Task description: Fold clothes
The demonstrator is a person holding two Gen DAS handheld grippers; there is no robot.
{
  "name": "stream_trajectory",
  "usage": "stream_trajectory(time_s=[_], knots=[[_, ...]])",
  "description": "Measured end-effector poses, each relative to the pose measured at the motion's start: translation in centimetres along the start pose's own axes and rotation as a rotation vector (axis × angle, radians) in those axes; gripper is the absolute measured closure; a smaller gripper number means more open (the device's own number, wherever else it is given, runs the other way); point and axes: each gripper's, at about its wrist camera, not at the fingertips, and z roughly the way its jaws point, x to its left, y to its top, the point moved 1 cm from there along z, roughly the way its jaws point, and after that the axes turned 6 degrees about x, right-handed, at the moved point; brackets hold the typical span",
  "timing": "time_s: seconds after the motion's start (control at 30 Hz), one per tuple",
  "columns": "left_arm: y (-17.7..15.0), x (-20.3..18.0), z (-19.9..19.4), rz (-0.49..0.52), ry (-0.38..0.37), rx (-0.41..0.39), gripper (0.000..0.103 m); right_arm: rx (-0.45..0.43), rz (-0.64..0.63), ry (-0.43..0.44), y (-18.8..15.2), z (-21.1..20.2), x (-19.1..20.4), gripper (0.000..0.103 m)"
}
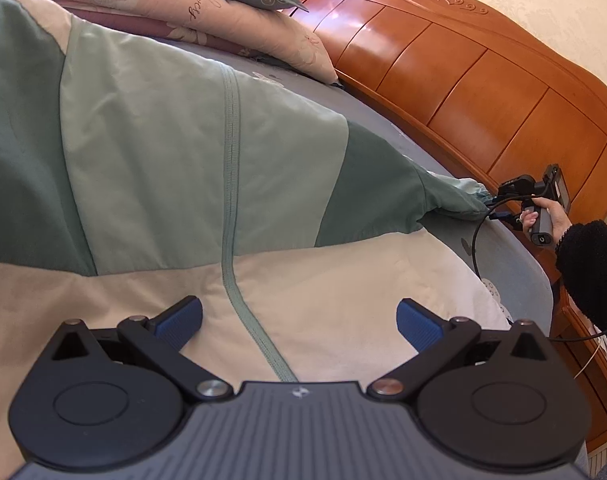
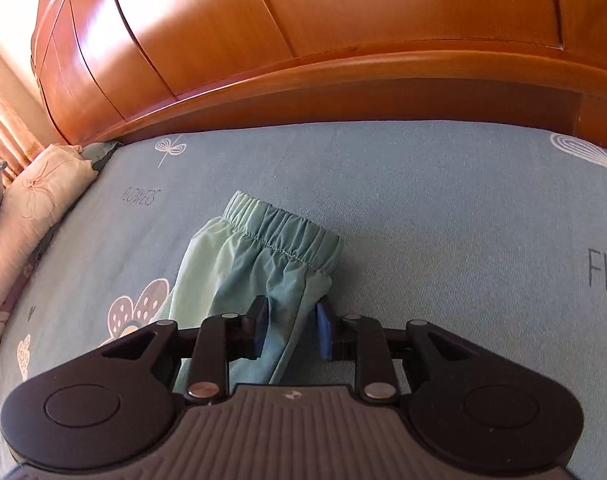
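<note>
A jacket [image 1: 151, 128] in pale green, dark green and cream lies spread flat across the bed [image 2: 443, 184], its zip [image 1: 231, 152] running down the middle toward the left wrist camera. The left claw [image 1: 299, 322] hangs just above the cream lower part of the jacket, released — its blue pads [image 1: 181, 320] stand wide apart, one on each side of the zip, with nothing pinched between them.

One sleeve [image 2: 239, 280] stretches out to the right side of the jacket, toward the wooden headboard [image 1: 463, 92]. Its elastic cuff [image 2: 283, 228] rests on the blue flower-print sheet, short of the headboard. The right claw [image 2: 289, 330] sits over this sleeve a little behind the cuff: the jaws are narrowed, with a band of sleeve fabric running between them. The left finger is against the cloth; the right pad [image 2: 322, 330] stands at the sleeve's edge, and whether it presses cannot be told — so a firm grasp is not certain.

In the left wrist view, a hand [image 1: 543, 220] in a dark fleecy sleeve holds the right claw's handle beside the headboard, a black cable looping below it. Floral pillows [image 1: 207, 16] are stacked at the far end of the bed, against the headboard.
</note>
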Motion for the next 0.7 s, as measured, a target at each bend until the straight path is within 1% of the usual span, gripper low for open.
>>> stream_trajectory(time_s=[0.07,0.1,0.13,0.2,0.23,0.27,0.3,0.33,0.4,0.5,0.6,0.67,0.7], knots=[[-0.1,0.1,-0.1,0.000,-0.004,-0.002,0.001,0.004,-0.031,0.040,-1.3,-2.1,0.4,0.071],[-0.1,0.2,-0.1,0.000,-0.005,-0.002,0.001,0.004,-0.056,0.071,-1.9,-3.4,0.8,0.069],[-0.2,0.2,-0.1,0.002,-0.004,-0.002,0.001,0.011,-0.083,0.111,-2.8,-4.8,1.1,0.067],[-0.3,0.1,-0.1,0.011,0.002,-0.002,0.001,0.046,-0.140,0.212,-4.4,-7.3,1.8,0.061],[-0.4,0.0,0.0,0.017,0.008,-0.001,0.001,0.085,-0.173,0.263,-5.4,-8.1,2.2,0.056],[-0.4,-0.2,0.0,0.025,0.014,0.001,0.001,0.165,-0.217,0.320,-6.7,-8.6,2.9,0.050],[-0.5,-0.3,-0.1,0.032,0.020,0.002,0.001,0.240,-0.257,0.370,-7.9,-9.0,3.5,0.050],[-0.5,-0.3,-0.1,0.039,0.026,0.004,0.001,0.299,-0.293,0.396,-9.3,-9.3,4.0,0.050],[-0.6,-0.4,-0.1,0.046,0.032,0.005,0.001,0.404,-0.402,0.416,-13.0,-9.5,5.7,0.049],[-0.7,-0.3,-0.2,0.042,0.026,0.004,0.001,0.507,-0.491,0.406,-18.3,-9.4,6.5,0.050],[-0.7,0.0,-0.3,0.033,0.018,0.004,0.001,0.573,-0.500,0.433,-21.9,-8.6,6.8,0.050],[-0.7,0.0,-0.3,0.032,0.018,0.005,0.001,0.584,-0.503,0.422,-23.6,-8.4,6.9,0.051],[-0.7,0.0,-0.3,0.032,0.018,0.005,0.001,0.587,-0.504,0.416,-24.3,-8.4,6.9,0.055]])
